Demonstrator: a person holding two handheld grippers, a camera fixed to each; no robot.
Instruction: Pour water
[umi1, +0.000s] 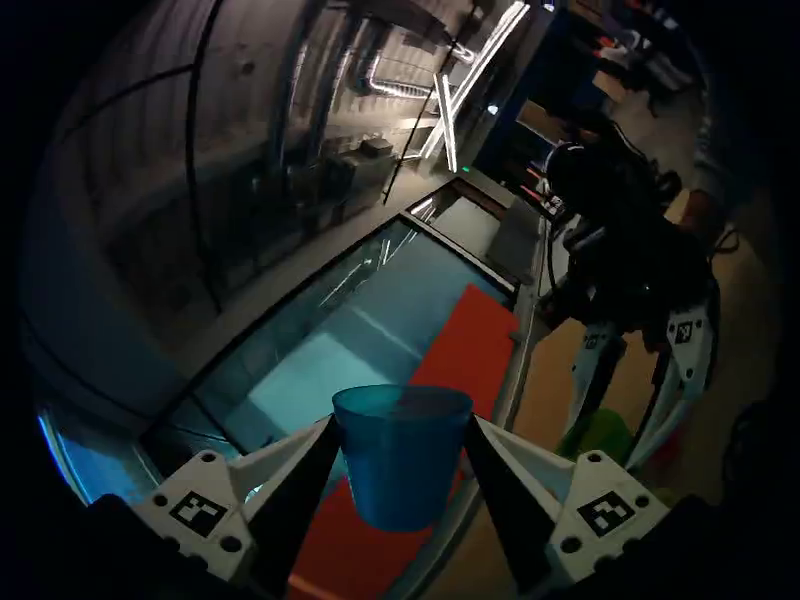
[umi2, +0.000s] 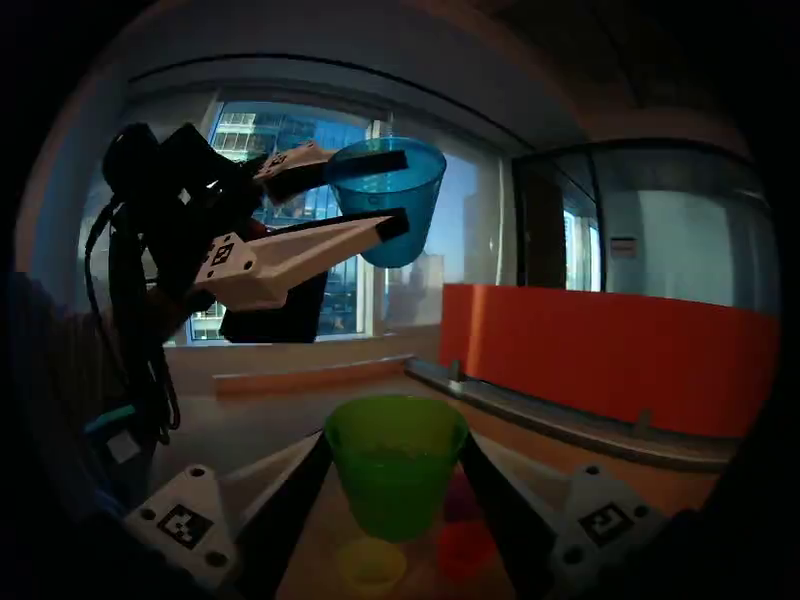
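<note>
Gripping blue cup (umi1: 402, 470) between left gripper (umi1: 402, 428) fingers, raised high; clasping green cup (umi2: 396, 470) between right gripper (umi2: 396, 445) fingers, over table (umi2: 250, 425).

blue cup (umi1: 402, 470): see-through blue, plain.
green cup (umi2: 396, 480): see-through green, plain.
my left gripper (umi1: 402, 430): white fingers, black inner faces, black-and-white square markers.
my right gripper (umi2: 396, 440): the same white, black and markers.
cables (umi2: 130, 300): black.
panel (umi2: 610, 355): flat orange-red.
tabletop (umi2: 250, 425): pale tan.
small pieces: a yellow piece (umi2: 370, 565), a red piece (umi2: 462, 548).
</note>
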